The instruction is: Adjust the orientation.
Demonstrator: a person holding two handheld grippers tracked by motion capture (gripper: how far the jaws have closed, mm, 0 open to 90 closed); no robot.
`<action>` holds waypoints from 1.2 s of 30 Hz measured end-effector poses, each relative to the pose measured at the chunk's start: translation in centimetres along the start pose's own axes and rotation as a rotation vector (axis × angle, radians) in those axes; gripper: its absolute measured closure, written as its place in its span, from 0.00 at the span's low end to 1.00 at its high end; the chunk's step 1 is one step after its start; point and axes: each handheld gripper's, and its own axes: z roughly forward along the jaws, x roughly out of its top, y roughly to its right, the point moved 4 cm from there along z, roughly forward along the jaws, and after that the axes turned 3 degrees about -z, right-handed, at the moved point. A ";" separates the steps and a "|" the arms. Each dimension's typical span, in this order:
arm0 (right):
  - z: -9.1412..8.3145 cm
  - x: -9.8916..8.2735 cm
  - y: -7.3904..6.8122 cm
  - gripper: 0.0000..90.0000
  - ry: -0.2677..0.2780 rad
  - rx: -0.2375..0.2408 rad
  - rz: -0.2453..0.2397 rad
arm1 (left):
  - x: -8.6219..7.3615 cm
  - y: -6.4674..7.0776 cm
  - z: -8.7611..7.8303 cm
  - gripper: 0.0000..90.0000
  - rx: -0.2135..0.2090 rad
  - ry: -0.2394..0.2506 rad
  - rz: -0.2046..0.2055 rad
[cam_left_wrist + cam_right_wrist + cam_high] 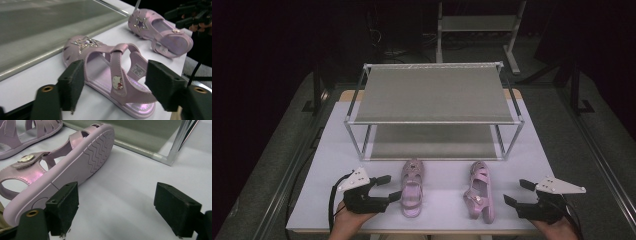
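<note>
Left tool (388, 187): jaws spread, nothing pinched. In the left gripper view they straddle the heel end of the left sandal (110, 75), pads apart from it on both sides. That sandal sits upright on the bench (332, 150), sole down, toe toward the rack (434, 92).

Handling guess: small moulded plastic sandal, light, glossy so likely a bit slippery. The sole looks stiff; the straps look thin and would flex. Best bite is probably across the sole edges at the heel or midfoot, not on the ankle strap, which would likely fold and let the shoe swing.

Right sandal (479, 192): tipped on its side, sole facing the right tool (519, 192), toe also toward the rack. Ribbed tread in the right gripper view should give better friction than the upper.

Right tool: jaws spread, empty; one pad sits just beside the sole near the heel, and I can't tell if it touches.
</note>
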 end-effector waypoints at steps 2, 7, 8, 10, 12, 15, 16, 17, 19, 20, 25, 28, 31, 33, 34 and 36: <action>0.0 0.0 -0.1 0.22 -0.001 0.000 0.001 | 0.0 0.1 0.3 0.39 -0.004 -0.010 -0.016; 0.1 0.1 -0.3 0.22 -0.003 0.006 -0.004 | -0.2 0.2 1.0 0.46 -0.005 -0.034 -0.033; 0.1 0.1 -0.3 0.22 -0.003 0.006 -0.004 | -0.2 0.2 1.0 0.48 -0.005 -0.034 -0.033; 0.2 0.1 -0.4 0.22 -0.006 0.008 -0.011 | -0.1 0.2 1.2 0.50 -0.001 -0.027 -0.046; 0.3 0.1 -0.5 0.22 -0.010 0.010 -0.011 | -0.1 0.2 1.4 0.54 -0.002 -0.031 -0.047; 0.3 0.1 -0.5 0.22 -0.009 0.010 -0.016 | 0.0 0.5 2.1 0.58 -0.003 -0.054 -0.042; 0.3 0.1 -0.5 0.22 -0.009 0.010 -0.016 | 0.0 0.5 2.1 0.59 -0.003 -0.054 -0.042; 0.2 0.1 -0.5 0.22 -0.006 0.006 -0.014 | 0.0 0.7 2.4 0.59 0.004 -0.064 -0.046; 0.1 0.1 -0.4 0.22 -0.003 0.003 -0.006 | -0.2 0.9 2.8 0.61 0.012 -0.080 -0.048; 0.1 0.1 -0.4 0.22 -0.003 0.003 -0.006 | -0.2 0.9 2.8 0.63 0.012 -0.080 -0.048; -0.1 0.1 -0.3 0.22 0.007 -0.004 -0.009 | -0.5 1.2 3.1 0.71 0.063 -0.119 -0.036; -0.1 0.2 -0.3 0.22 0.010 -0.004 -0.009 | -0.6 1.3 3.1 0.76 0.075 -0.117 -0.042; -0.2 0.2 -0.4 0.22 0.014 -0.008 -0.013 | -0.8 1.1 2.9 0.81 0.099 -0.109 -0.065; -0.2 0.2 -0.4 0.22 0.016 -0.009 -0.012 | -0.9 0.8 2.7 0.84 0.102 -0.100 -0.083; -0.2 0.2 -0.4 0.22 0.016 -0.009 -0.012 | -0.9 0.8 2.7 0.85 0.102 -0.100 -0.083; -0.2 0.2 -0.4 0.22 0.015 -0.009 -0.010 | -1.1 0.6 2.5 0.87 0.103 -0.090 -0.102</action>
